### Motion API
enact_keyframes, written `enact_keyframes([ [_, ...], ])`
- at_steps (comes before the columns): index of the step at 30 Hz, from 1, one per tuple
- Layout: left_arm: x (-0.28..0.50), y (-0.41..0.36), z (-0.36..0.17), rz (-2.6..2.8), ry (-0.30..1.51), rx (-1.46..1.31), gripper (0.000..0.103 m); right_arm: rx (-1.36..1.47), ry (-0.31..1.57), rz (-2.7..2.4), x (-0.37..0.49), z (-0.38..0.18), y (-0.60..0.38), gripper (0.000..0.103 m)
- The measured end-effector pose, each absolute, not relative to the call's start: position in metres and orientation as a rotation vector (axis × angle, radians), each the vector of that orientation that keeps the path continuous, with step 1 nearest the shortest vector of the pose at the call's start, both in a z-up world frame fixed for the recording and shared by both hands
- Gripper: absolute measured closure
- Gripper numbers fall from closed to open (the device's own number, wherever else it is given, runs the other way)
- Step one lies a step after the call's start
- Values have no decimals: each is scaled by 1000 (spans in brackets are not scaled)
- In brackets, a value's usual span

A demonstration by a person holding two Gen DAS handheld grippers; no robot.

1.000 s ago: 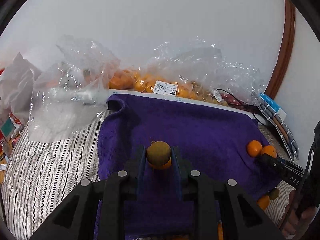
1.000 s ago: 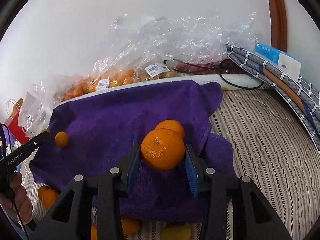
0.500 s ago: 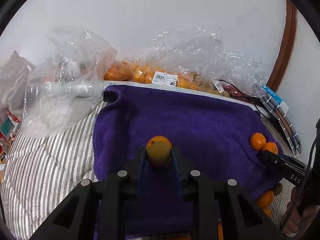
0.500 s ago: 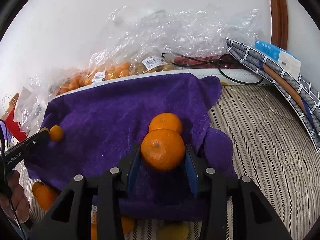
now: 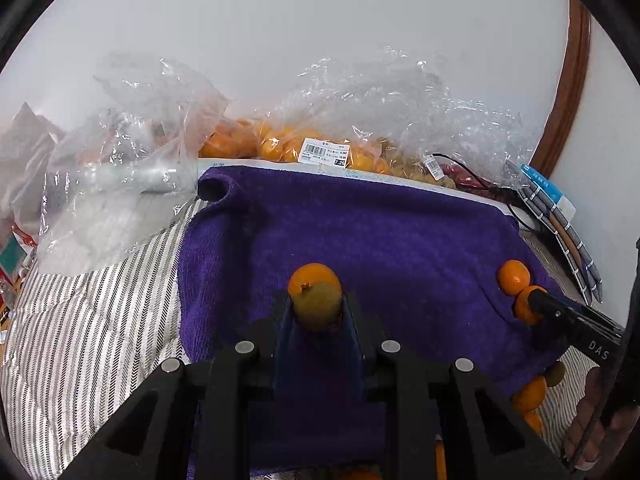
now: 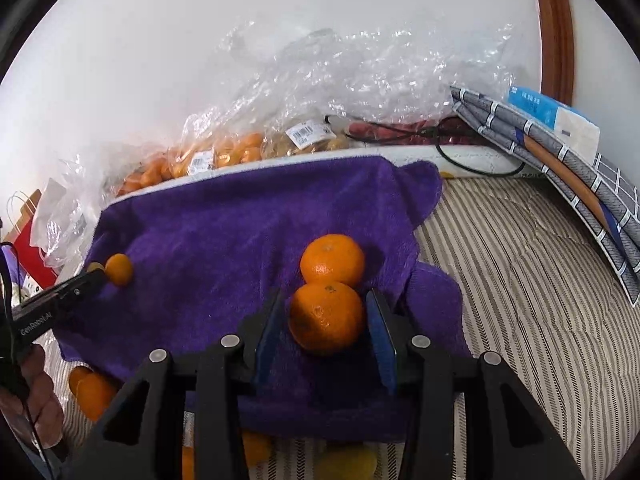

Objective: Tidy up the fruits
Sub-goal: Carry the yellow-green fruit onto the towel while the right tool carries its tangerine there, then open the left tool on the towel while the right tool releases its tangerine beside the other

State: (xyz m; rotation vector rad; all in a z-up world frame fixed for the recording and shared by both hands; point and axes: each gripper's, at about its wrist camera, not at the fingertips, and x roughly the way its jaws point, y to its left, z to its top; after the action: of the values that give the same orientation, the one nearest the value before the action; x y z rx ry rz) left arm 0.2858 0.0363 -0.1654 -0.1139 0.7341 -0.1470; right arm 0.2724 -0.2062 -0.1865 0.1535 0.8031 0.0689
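We see soft, even light in both views, bright on the white wall (image 5: 320, 40). The clear plastic bags (image 6: 360, 64) shine with little white sparkles. Shadows are faint. The edges bend round and go black (fisheye lenses do that). Far things look slightly fuzzy.

Orange mandarins (image 6: 332, 258) on purple towel (image 6: 224, 236), beige-striped bedding (image 6: 520, 280).

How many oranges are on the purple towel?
3: one orange inside the right hand-held gripper, another orange just beyond, a third orange in the left hand-held gripper. Others may be hidden.
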Motion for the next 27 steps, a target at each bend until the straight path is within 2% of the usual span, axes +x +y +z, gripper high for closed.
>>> enact_keyframes([
  [11, 288, 31, -167, -164, 744, -102, 78, 146, 729, 70, 265, -175, -206, 56],
  [13, 287, 30, -167, -163, 737, -95, 74, 150, 710, 66, 262, -172, -208, 55],
  [19, 286, 39, -162, -163, 714, -137, 69, 166, 668, 51, 257, -166, -216, 52],
  [27, 281, 51, -156, -163, 683, -198, 67, 183, 671, 7, 256, -168, -224, 52],
])
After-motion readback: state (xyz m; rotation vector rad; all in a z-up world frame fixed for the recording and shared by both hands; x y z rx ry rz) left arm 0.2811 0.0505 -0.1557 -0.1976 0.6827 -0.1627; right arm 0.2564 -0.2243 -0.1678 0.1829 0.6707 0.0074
